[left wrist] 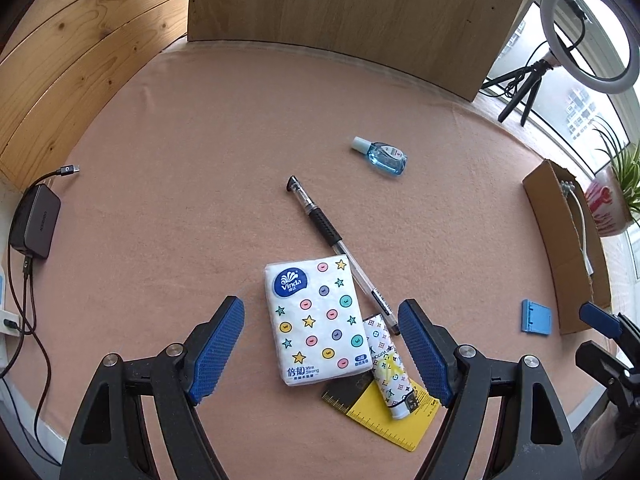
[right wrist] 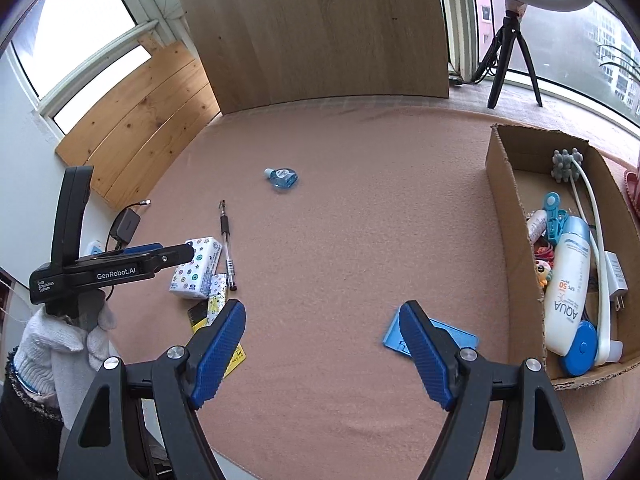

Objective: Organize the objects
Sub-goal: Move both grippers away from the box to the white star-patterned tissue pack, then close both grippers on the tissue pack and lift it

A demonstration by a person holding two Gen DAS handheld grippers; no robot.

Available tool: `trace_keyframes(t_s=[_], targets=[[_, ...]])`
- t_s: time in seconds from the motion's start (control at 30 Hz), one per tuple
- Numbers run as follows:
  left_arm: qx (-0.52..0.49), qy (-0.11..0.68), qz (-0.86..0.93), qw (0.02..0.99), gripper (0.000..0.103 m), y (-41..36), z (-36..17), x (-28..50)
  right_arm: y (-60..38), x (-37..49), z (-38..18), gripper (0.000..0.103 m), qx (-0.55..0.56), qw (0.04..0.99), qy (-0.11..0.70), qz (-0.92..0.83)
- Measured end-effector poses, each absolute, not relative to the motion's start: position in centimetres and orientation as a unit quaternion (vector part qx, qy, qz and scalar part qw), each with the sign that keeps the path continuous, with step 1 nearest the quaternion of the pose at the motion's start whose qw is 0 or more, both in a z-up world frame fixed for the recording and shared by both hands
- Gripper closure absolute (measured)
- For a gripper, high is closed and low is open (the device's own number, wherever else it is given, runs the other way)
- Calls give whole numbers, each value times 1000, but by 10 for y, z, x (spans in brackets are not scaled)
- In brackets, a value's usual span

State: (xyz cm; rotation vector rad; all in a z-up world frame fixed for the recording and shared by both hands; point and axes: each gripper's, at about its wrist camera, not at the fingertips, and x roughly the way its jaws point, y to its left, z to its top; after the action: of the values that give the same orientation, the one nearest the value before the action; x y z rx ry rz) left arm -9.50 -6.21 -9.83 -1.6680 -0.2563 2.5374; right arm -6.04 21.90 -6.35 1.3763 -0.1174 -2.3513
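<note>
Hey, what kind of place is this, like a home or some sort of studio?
Probably a room at home set up for recording. A ring light on a tripod stands by big windows, wooden boards wall off a table under a pink cloth, and a cardboard box holds household odds and ends.

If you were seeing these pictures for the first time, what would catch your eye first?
Probably the tissue pack with its coloured dots and stars, lying on the pink table right between the open left claw fingers. Next, the cardboard box at the right, crowded around a big white sunscreen bottle.
</note>
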Motion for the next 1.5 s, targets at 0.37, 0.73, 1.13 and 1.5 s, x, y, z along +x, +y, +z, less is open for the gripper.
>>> trace_keyframes(t_s=[0.37,0.73,1.13,1.5], targets=[[-549,-89,830,42,21,-75,-107,-97,157,-58,-84,27,520,246,-4,-818],[-561,-53,824,53,28,-63,-122,-112,96,-54,-114,44,543,273,57,-792],[-559,-97,822,44,31,-107,-131,-93,93,-72,-105,44,549,280,16,-787],[-548,-118,826,63,24,-130,-124,-69,67,-97,-104,44,563,289,-34,-773]])
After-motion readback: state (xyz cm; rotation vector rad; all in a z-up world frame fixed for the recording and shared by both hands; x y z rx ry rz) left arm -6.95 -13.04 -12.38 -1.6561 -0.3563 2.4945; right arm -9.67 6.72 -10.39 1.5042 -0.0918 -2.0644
